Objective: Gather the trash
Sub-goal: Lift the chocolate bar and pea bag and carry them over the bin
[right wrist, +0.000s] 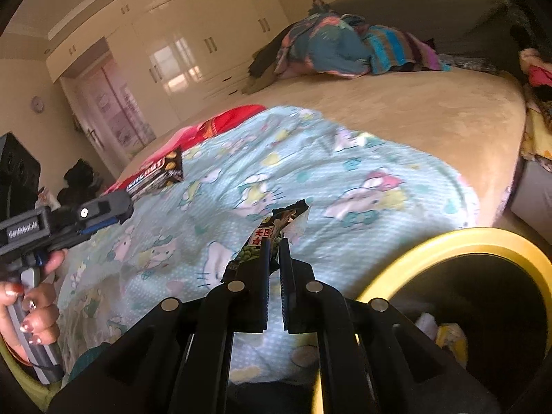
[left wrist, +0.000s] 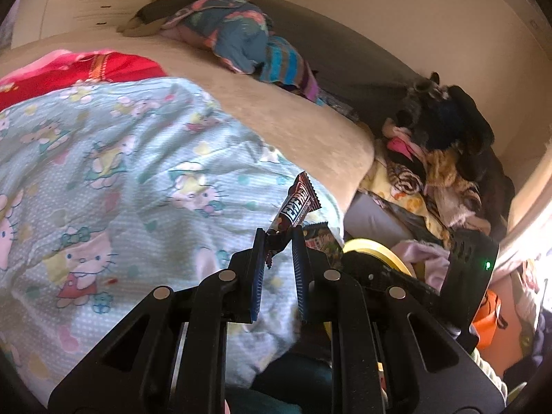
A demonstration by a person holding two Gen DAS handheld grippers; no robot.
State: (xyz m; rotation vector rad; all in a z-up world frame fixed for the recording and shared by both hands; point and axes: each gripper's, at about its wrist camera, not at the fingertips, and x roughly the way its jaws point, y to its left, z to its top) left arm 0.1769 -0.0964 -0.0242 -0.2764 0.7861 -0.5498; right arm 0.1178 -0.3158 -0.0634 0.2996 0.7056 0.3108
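Bedroom surroundings are shown: a wide beige bed (right wrist: 431, 110) partly covered by a cartoon-print quilt (right wrist: 310, 172), with cream wardrobes (right wrist: 179, 45) behind. Both wrappers are held clear above the quilt, apparently so they can be carried to the yellow-rimmed bin (right wrist: 459, 241) just beside the bed. A brown energy-bar wrapper (left wrist: 298, 205) is pinched by its end in the nearly closed left hand-held gripper (left wrist: 280, 238). A green snack packet (right wrist: 276, 231) is clamped in the narrow right hand-held gripper (right wrist: 275, 246).
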